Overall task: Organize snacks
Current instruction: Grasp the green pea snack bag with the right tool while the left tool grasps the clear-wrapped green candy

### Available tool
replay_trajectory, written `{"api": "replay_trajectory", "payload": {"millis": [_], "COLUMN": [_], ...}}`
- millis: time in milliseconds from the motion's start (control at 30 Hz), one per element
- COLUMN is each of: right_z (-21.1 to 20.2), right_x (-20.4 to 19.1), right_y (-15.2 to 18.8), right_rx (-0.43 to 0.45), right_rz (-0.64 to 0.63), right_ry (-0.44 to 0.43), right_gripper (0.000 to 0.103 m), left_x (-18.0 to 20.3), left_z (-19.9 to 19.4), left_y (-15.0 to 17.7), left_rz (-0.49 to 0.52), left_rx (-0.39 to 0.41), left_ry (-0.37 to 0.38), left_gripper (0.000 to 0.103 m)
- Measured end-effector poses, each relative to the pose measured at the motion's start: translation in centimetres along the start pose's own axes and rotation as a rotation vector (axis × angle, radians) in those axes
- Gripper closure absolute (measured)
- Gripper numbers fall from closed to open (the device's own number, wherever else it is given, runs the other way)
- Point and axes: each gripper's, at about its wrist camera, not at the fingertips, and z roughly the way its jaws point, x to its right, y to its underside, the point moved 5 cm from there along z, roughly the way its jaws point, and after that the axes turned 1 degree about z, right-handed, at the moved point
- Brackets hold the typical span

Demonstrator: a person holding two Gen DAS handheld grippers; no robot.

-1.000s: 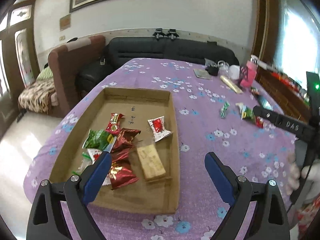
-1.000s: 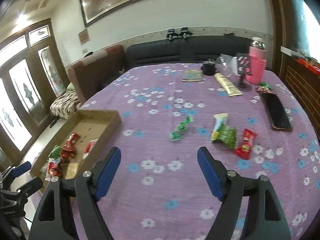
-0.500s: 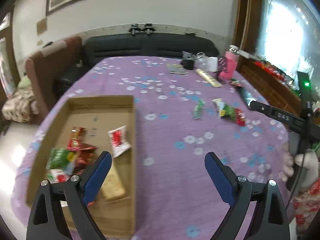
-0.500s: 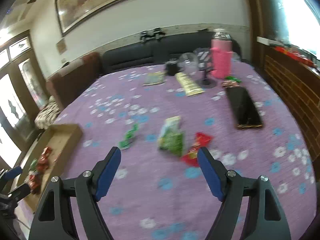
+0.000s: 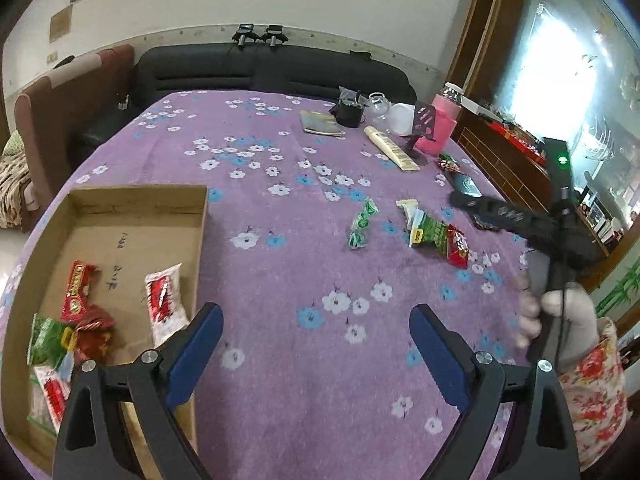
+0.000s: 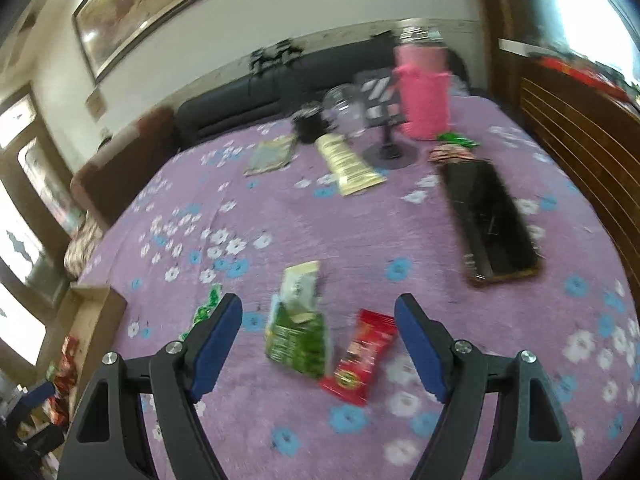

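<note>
Green snack packet (image 6: 298, 334); red one (image 6: 362, 354) alongside

Table (image 5: 280, 420): covered with purple cloth printed in white and blue flowers.
Cardboard tray (image 5: 202, 216): near left, flat on the cloth, wrapped snacks inside.
Green candy (image 5: 362, 224): middle of the cloth, well right of the tray, alone.
Green packet (image 6: 298, 330): right of the candy, cream end pointing far.
Red packet (image 6: 362, 354): just right of the green packet, touching or overlapping it.
Black case (image 6: 486, 220): right side, long, lying flat.
Cream tube (image 5: 390, 148): far side, lying flat.
Booklet (image 5: 322, 124): far, left of the tube.
Pink bottle (image 6: 422, 92): far right, upright.
Black stand (image 6: 384, 120): just left of the bottle.
Glass jar (image 6: 346, 110): far, beside a black cup (image 6: 308, 122).
</note>
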Motion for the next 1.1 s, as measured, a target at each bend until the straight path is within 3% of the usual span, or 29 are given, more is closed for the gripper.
{"api": "replay_trajectory", "payload": {"millis": [200,400,433,533,767,967,1067,1100], "right_z": [3.1,4.2,4.3,4.8,4.4,3.6,3.1,2.9], "right_x": [-2.3,-1.8,-2.0,-2.2,-1.7,-1.5,-1.7,-1.7], "right_y": [1.1,1.9,2.1,2.5,2.3,2.0,1.9,1.8], "right_rx": [-0.045,-0.085,-0.092,-0.113,-0.122,-0.115,-0.104,-0.099], "right_rz": [-0.111,-0.114,-0.122,-0.14,-0.08,-0.044,-0.04,-0.039], "right_ry": [0.018,-0.015,-0.017,-0.012,-0.071,-0.106,-0.119,-0.122], "right_gripper": [0.025,0.025,0.028,0.065,0.067,0.067,0.067,0.067], "left_x": [0.1,1.2,1.6,2.6,5.3,5.7,5.6,5.6], "left_z": [1.4,3.6,4.5,6.9,11.9,15.4,16.7,17.1], "left_y": [-0.9,-3.7,-4.1,-4.6,-5.0,-5.8,-5.9,-5.9], "left_rz": [0.022,0.107,0.124,0.162,0.258,0.242,0.227,0.223], "left_rx": [-0.02,-0.008,-0.019,-0.058,-0.111,-0.146,-0.168,-0.179], "left_ry": [-0.009,-0.036,-0.039,-0.028,-0.04,-0.031,-0.011,-0.003], "left_gripper": [0.007,0.007,0.007,0.007,0.007,0.008,0.032,0.049]}}
